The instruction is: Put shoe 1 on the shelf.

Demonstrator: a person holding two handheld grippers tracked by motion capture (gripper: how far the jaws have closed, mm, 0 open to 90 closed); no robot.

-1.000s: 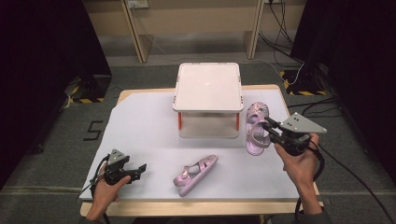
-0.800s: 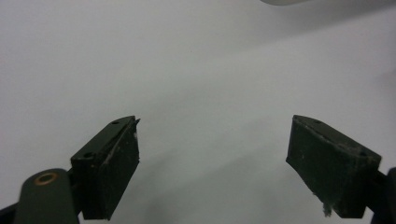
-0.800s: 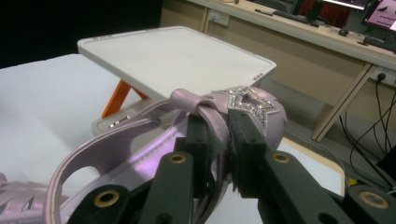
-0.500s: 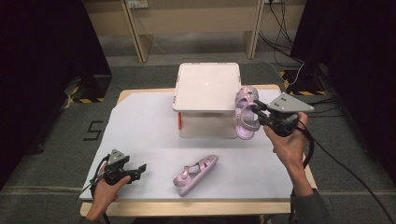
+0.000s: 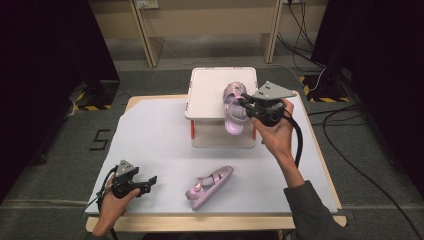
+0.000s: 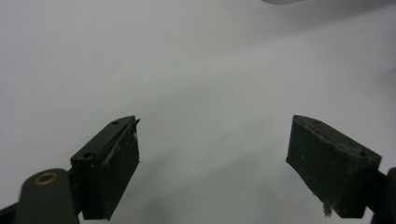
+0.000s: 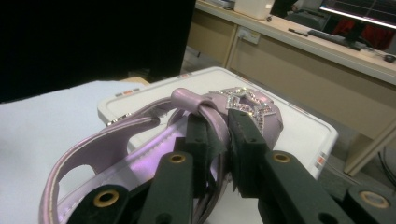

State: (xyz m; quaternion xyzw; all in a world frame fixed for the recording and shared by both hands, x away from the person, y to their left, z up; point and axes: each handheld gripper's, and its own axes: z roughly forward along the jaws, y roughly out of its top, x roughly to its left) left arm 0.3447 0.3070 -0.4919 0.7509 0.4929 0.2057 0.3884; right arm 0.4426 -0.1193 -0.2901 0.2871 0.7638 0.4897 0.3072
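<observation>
My right gripper point(image 5: 243, 102) is shut on a pink sandal point(image 5: 233, 109) and holds it in the air over the right part of the white lidded box point(image 5: 212, 87). In the right gripper view the jaws pinch a strap of the pink sandal point(image 7: 140, 144) just below its glittery star, with the gripper point(image 7: 219, 135) above the box lid point(image 7: 299, 128). A second pink sandal point(image 5: 209, 187) lies on its side on the white table cover point(image 5: 150, 140), near the front. My left gripper point(image 5: 150, 181) rests at the front left, open, with nothing between its jaws point(image 6: 215, 154).
The box stands on short legs at the back middle of the table. Wooden table edges show around the white cover. Cables point(image 5: 345, 145) trail on the floor to the right. Table legs point(image 5: 145, 32) stand behind.
My right gripper has carried the pink sandal up and to the left, from beside the box's right side to above its lid. The left gripper and the other sandal stayed put.
</observation>
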